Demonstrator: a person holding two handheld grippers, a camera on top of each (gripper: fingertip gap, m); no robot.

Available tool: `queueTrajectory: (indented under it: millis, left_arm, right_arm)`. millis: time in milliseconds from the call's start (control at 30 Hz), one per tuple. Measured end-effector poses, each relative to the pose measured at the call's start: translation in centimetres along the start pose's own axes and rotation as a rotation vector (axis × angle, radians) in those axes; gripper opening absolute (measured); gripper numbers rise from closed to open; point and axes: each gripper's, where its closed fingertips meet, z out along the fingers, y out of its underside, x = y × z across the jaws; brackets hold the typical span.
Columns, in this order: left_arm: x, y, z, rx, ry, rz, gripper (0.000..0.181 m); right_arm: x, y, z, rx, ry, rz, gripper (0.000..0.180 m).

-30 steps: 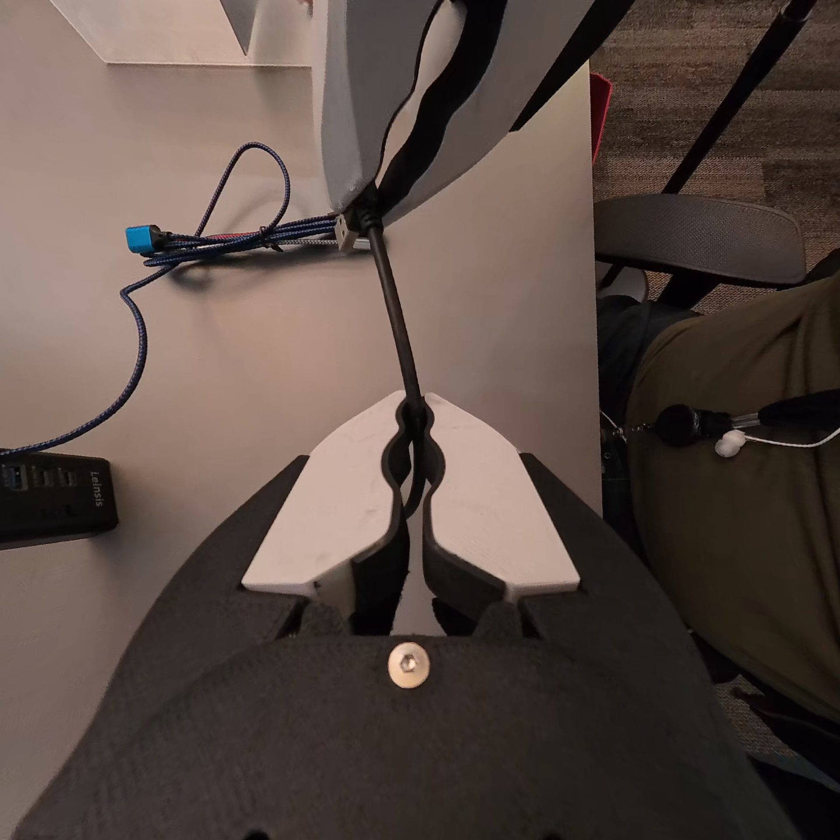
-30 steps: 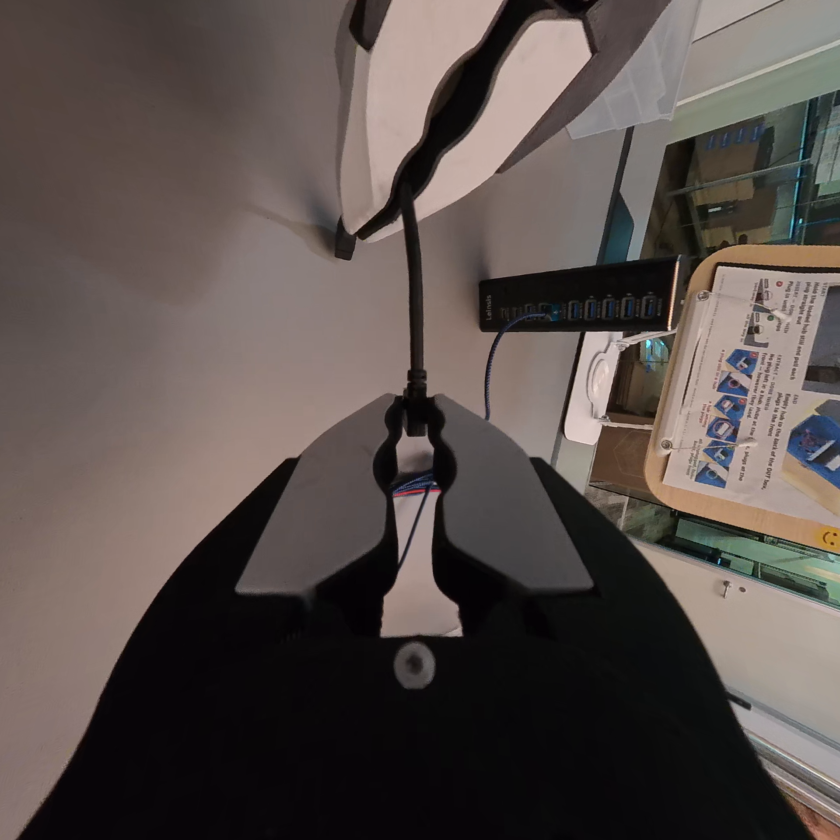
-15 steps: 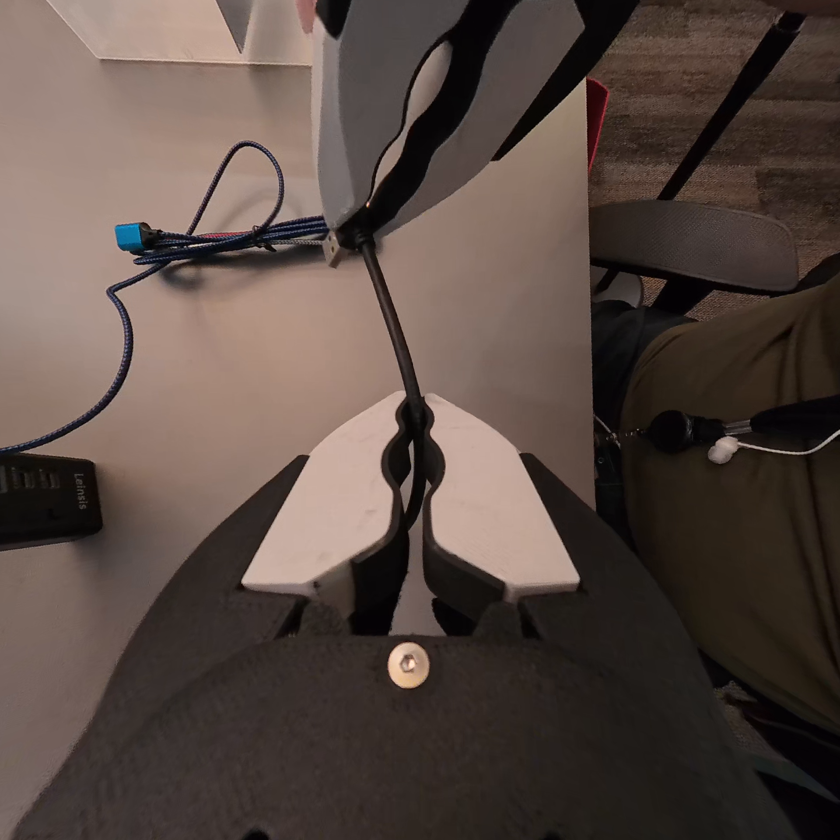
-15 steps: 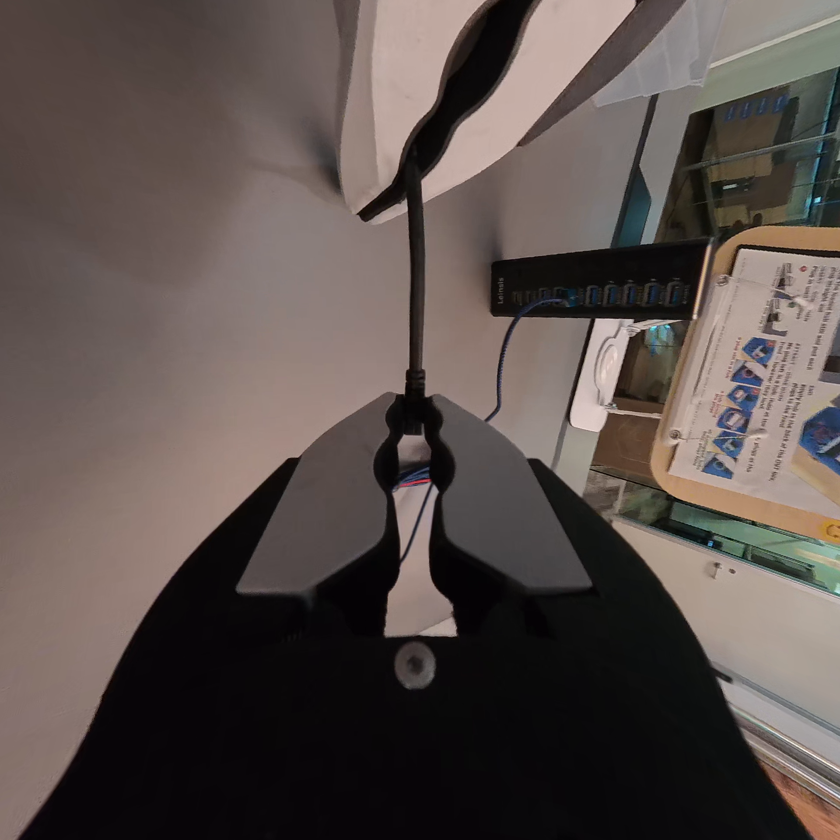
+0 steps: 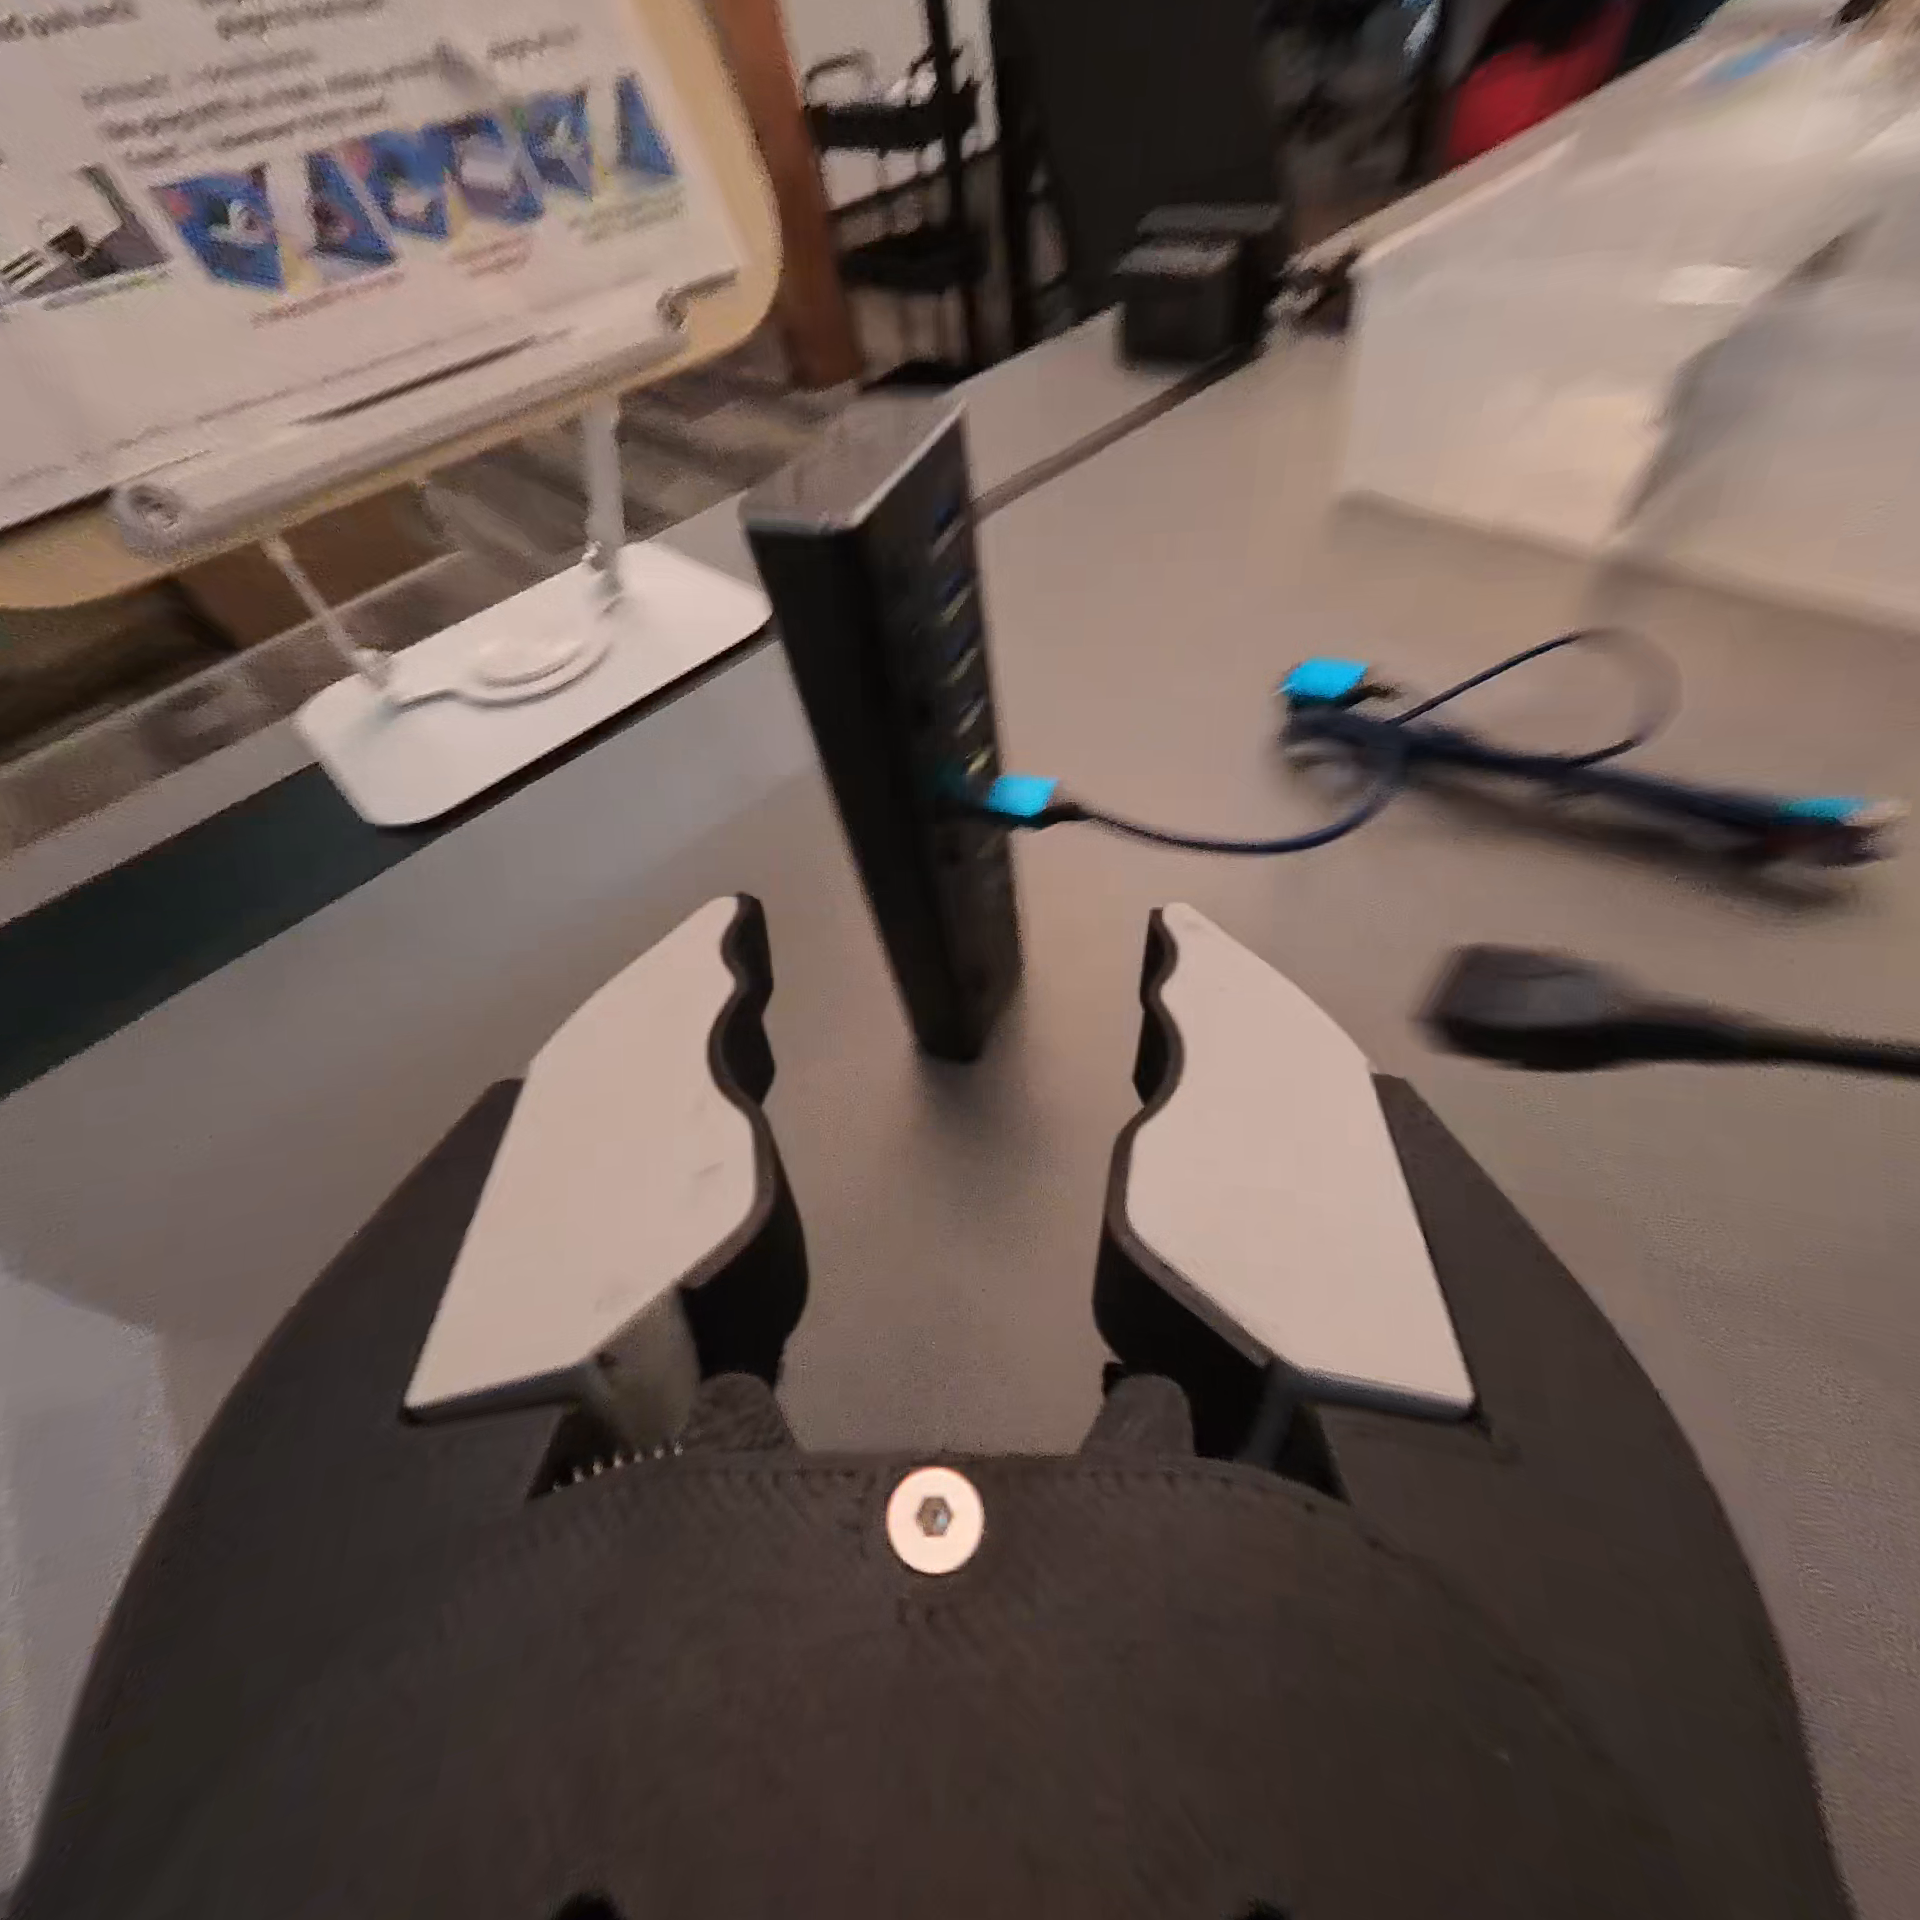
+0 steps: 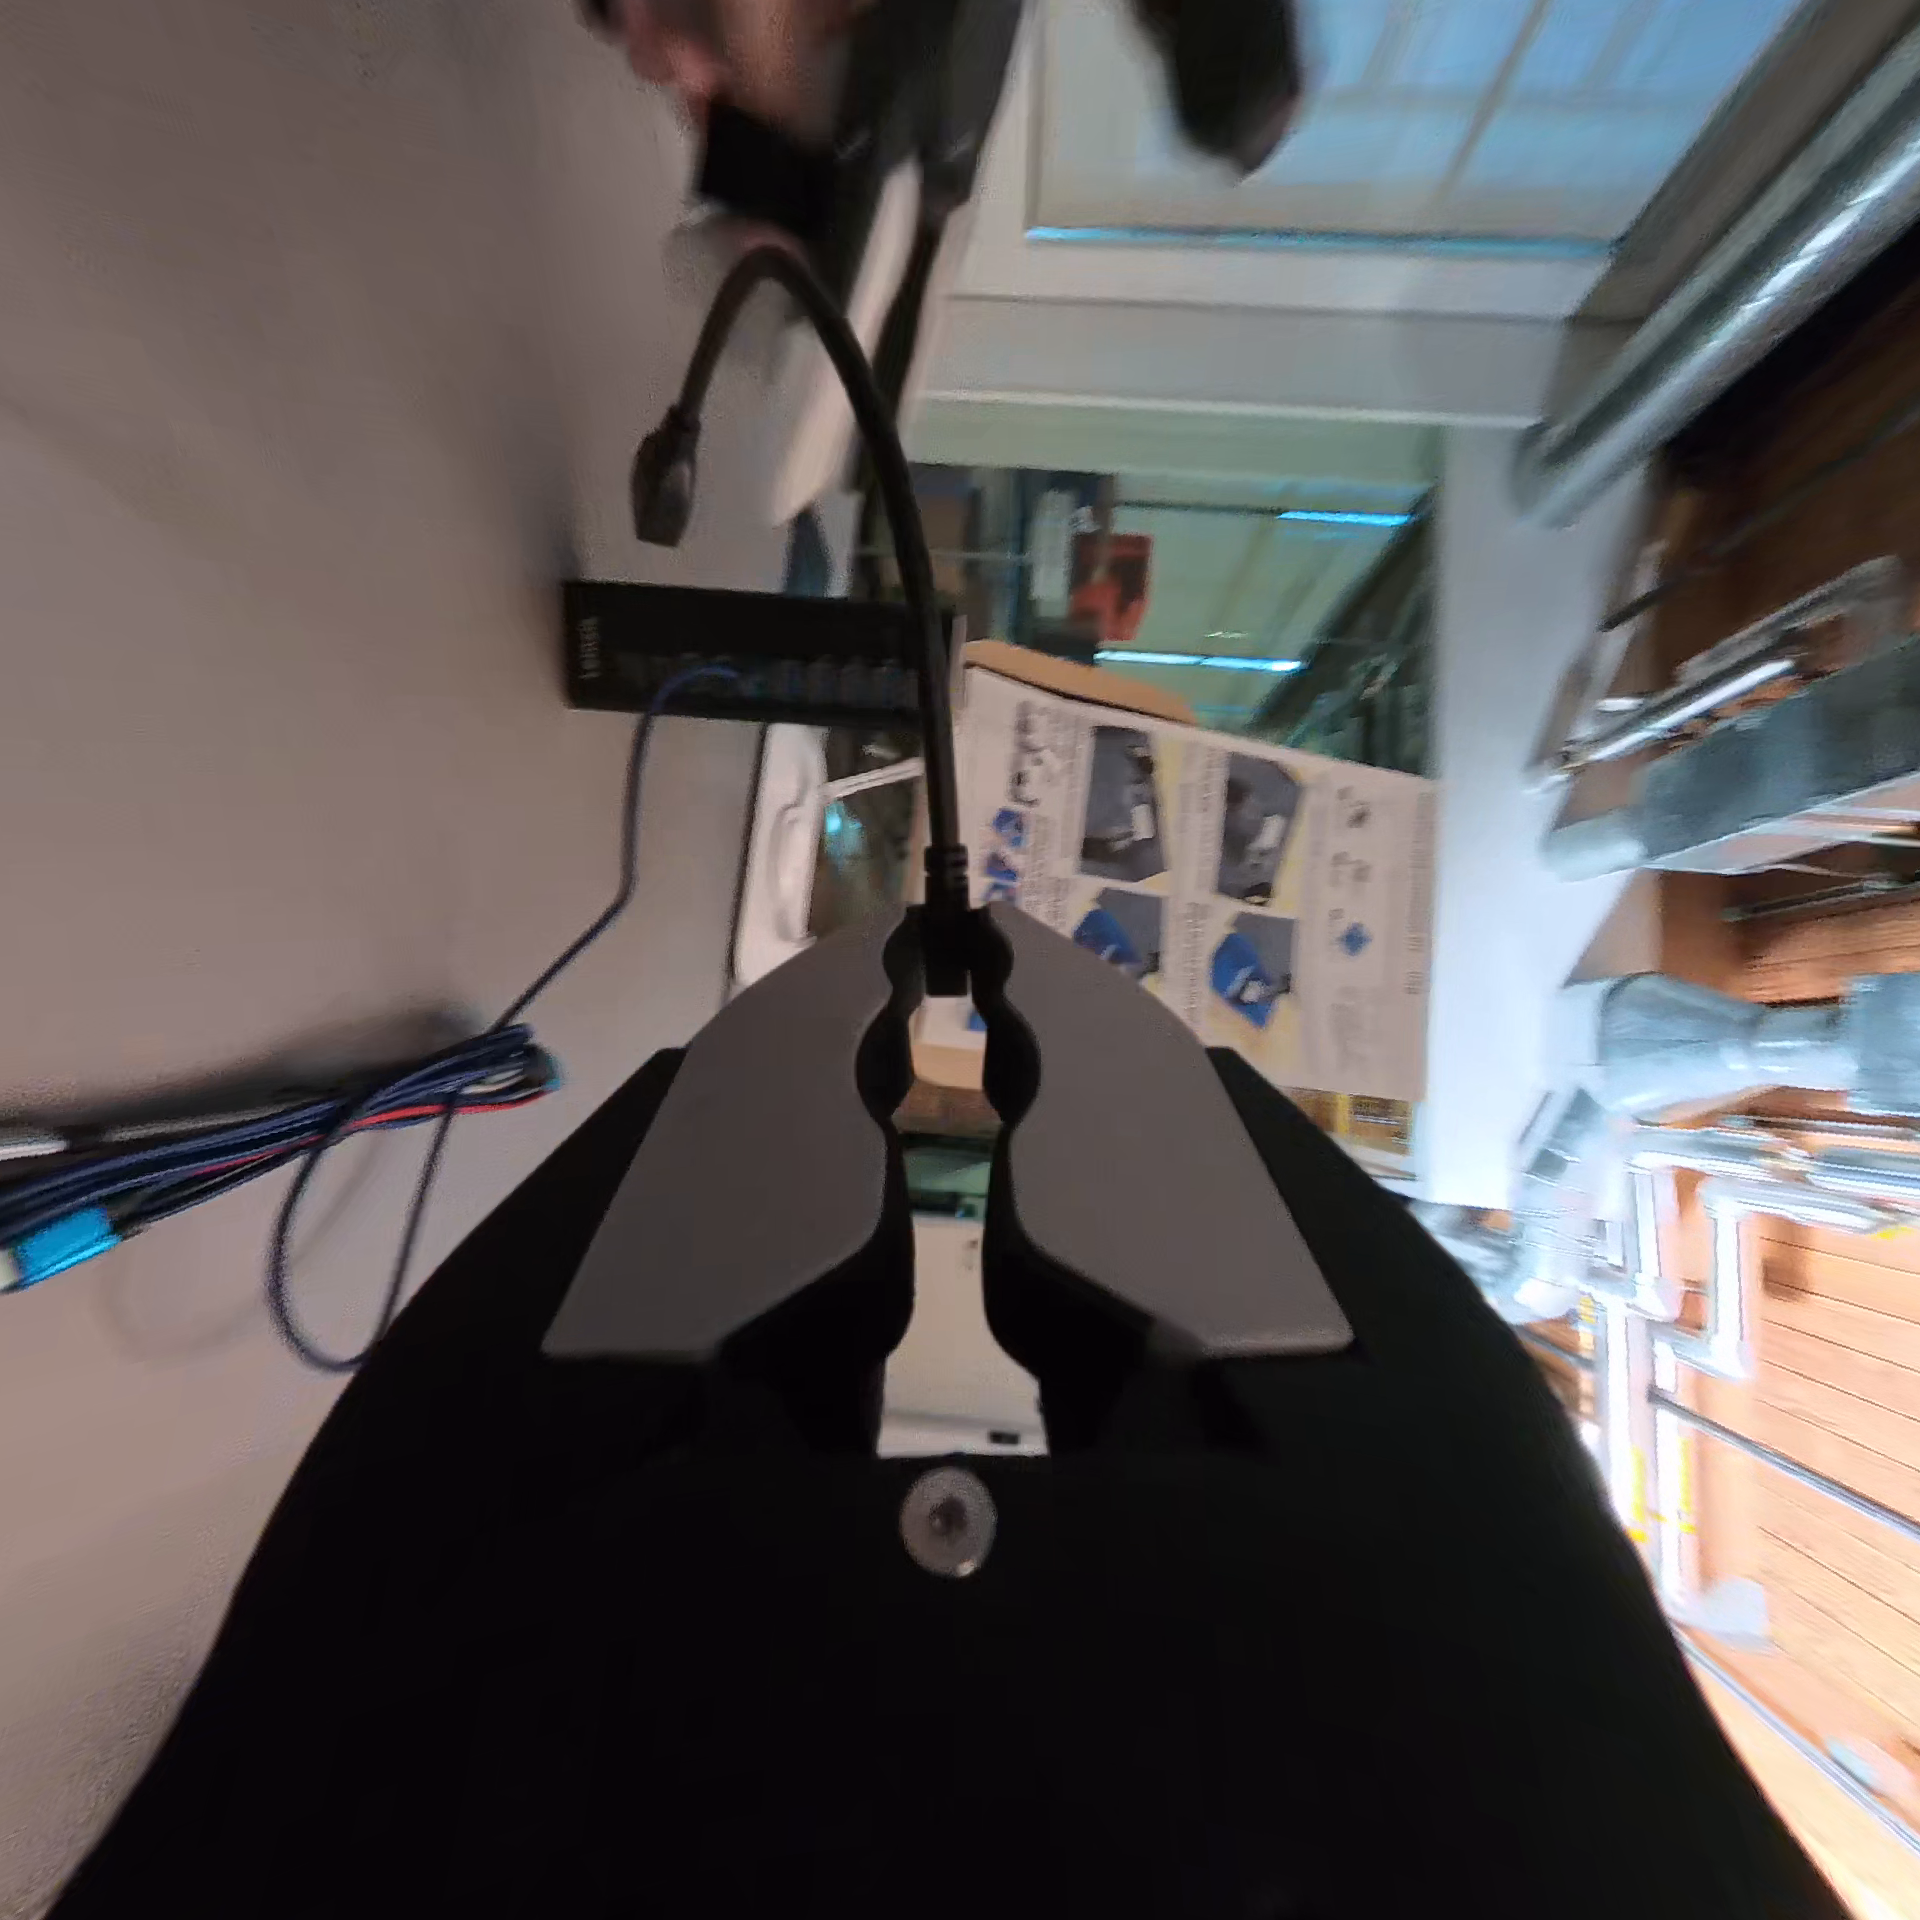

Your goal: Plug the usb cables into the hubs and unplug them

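In the left wrist view, my left gripper point(image 5: 951, 920) is open and empty, its fingers on either side of the near end of a black USB hub point(image 5: 894, 675) that stands on its edge on the grey table. A blue plug point(image 5: 1023, 800) sits in one hub port. A black cable's free plug point(image 5: 1507, 1003) hangs at the right. My right gripper point(image 6: 945, 935) is shut on the other end of this black cable point(image 6: 894, 436), which arcs up to its loose plug point(image 6: 665, 488). The hub point(image 6: 727, 660) lies beyond it.
A bundle of blue braided cables point(image 5: 1558, 769) lies right of the hub, also in the right wrist view point(image 6: 260, 1132). An instruction sheet on a stand point(image 5: 364, 208) with a white base point(image 5: 520, 675) is behind the hub. A white box point(image 5: 1662, 468) is at the far right.
My left gripper has let go of the black cable, opened and swung round to face the hub. My right gripper still holds its end, and the cable's other end now hangs free.
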Motion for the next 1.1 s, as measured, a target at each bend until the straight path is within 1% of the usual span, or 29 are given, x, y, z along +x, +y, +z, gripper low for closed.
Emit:
queueTrajectory:
  millis: [33, 67, 167, 233, 300, 367, 400, 433, 467, 533, 567, 600, 633, 667, 833, 867, 933, 1100]
  left_arm:
    - [-0.7, 0.9, 1.2, -0.023, -0.026, 0.02, 0.069]
    - [-0.8, 1.5, 2.3, -0.037, -0.017, 0.016, 0.073]
    - [-0.7, 2.1, 4.8, -0.037, 0.047, -0.032, 0.08]
    - [-0.4, 2.1, 5.9, -0.022, 0.09, -0.053, 0.085]
    - [-0.2, 2.3, 6.8, -0.024, 0.115, -0.031, 0.09]
    - [-0.2, 3.0, 7.5, -0.05, 0.121, -0.004, 0.089]
    - [-0.1, 3.3, 7.8, -0.066, 0.129, -0.003, 0.088]
    - [-0.1, 3.3, 7.9, -0.07, 0.139, -0.006, 0.08]
    - [-0.2, 3.0, 7.9, -0.05, 0.145, -0.009, 0.071]
    - [-0.3, 2.6, 7.8, -0.021, 0.174, -0.025, 0.045]
    - [-0.2, 2.6, 7.8, -0.02, 0.199, -0.034, 0.038]
    - [-0.1, 2.6, 7.8, -0.023, 0.219, -0.042, 0.036]
    - [-0.2, 2.7, 7.9, -0.026, 0.229, -0.046, 0.038]
    - [-0.2, 2.8, 8.0, -0.035, 0.238, -0.045, 0.045]
    - [0.6, 3.9, 8.8, -0.127, 0.295, -0.019, 0.054]
    - [0.7, 4.1, 9.0, -0.143, 0.306, -0.008, 0.051]
    - [1.0, 4.1, 9.2, -0.148, 0.327, 0.009, 0.031]
    - [1.1, 4.1, 9.2, -0.154, 0.355, -0.005, 0.029]
  right_arm:
    - [1.0, -0.2, -0.3, 0.015, 0.045, -0.005, 0.008]
    - [1.9, -0.4, -0.7, 0.033, 0.09, -0.015, 0.008]
    - [4.2, -1.0, -1.8, 0.071, 0.201, -0.059, 0.008]
    - [5.1, -1.1, -2.3, 0.079, 0.231, -0.057, 0.008]
    - [5.9, -1.0, -2.7, 0.087, 0.264, -0.061, 0.008]
    - [6.5, -0.9, -3.0, 0.094, 0.284, -0.063, 0.008]
    - [6.9, -0.9, -3.1, 0.099, 0.296, -0.067, 0.008]
    - [7.2, -0.9, -3.2, 0.103, 0.308, -0.07, 0.008]
    - [7.4, -0.9, -3.2, 0.105, 0.314, -0.071, 0.008]
    - [7.9, -0.8, -3.2, 0.109, 0.331, -0.073, 0.008]
    - [8.1, -0.8, -3.2, 0.113, 0.338, -0.073, 0.008]
    - [8.3, -0.8, -3.2, 0.116, 0.344, -0.07, 0.008]
    - [8.5, -0.8, -3.2, 0.12, 0.351, -0.066, 0.008]
    - [8.6, -0.8, -3.1, 0.125, 0.356, -0.064, 0.008]
    - [9.0, -0.7, -2.8, 0.137, 0.368, -0.062, 0.008]
    - [9.0, -0.7, -2.7, 0.137, 0.37, -0.063, 0.008]
    - [9.1, -0.8, -2.5, 0.139, 0.376, -0.071, 0.008]
    - [9.8, -1.2, -2.7, 0.173, 0.407, -0.087, 0.008]
